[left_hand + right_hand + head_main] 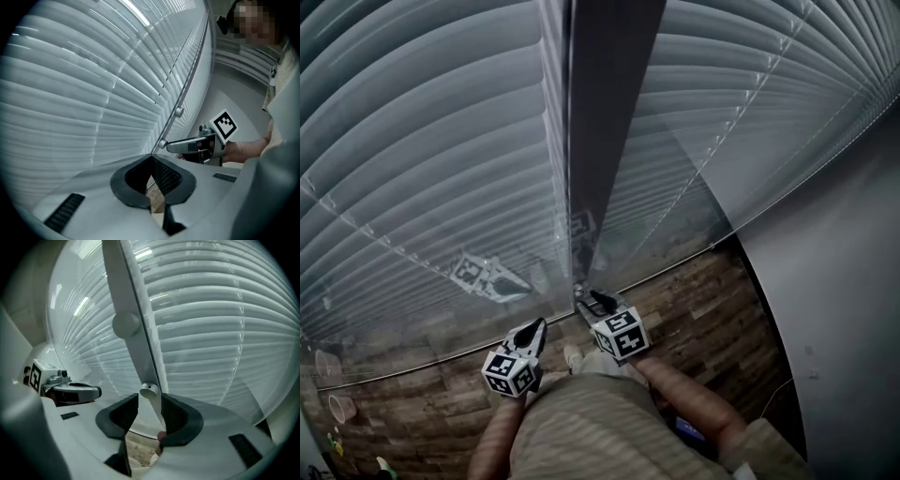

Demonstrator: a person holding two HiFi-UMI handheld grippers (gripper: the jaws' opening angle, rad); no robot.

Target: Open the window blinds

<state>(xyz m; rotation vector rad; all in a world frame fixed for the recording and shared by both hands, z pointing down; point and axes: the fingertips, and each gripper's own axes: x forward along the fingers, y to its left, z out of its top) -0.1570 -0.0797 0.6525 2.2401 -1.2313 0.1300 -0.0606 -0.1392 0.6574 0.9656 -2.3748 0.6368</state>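
Closed white slat blinds (422,159) hang behind glass on both sides of a dark mullion (609,112). In the right gripper view the clear tilt wand (133,329) runs down the blinds (211,333), and its capped end (149,391) sits between my jaws. My right gripper (150,403) is open around the wand: the wand lies near the right pad, with a gap on the left. The same gripper (592,300) reaches to the foot of the mullion. My left gripper (530,333) hovers beside it, shut and empty (151,160). It looks onto the wand (180,105) and the right gripper's fingers (185,145).
A wood-pattern floor (703,309) runs below the windows. A grey wall (844,309) closes the right side. A cup (339,408) and small items lie at the lower left. The glass reflects a gripper (483,275).
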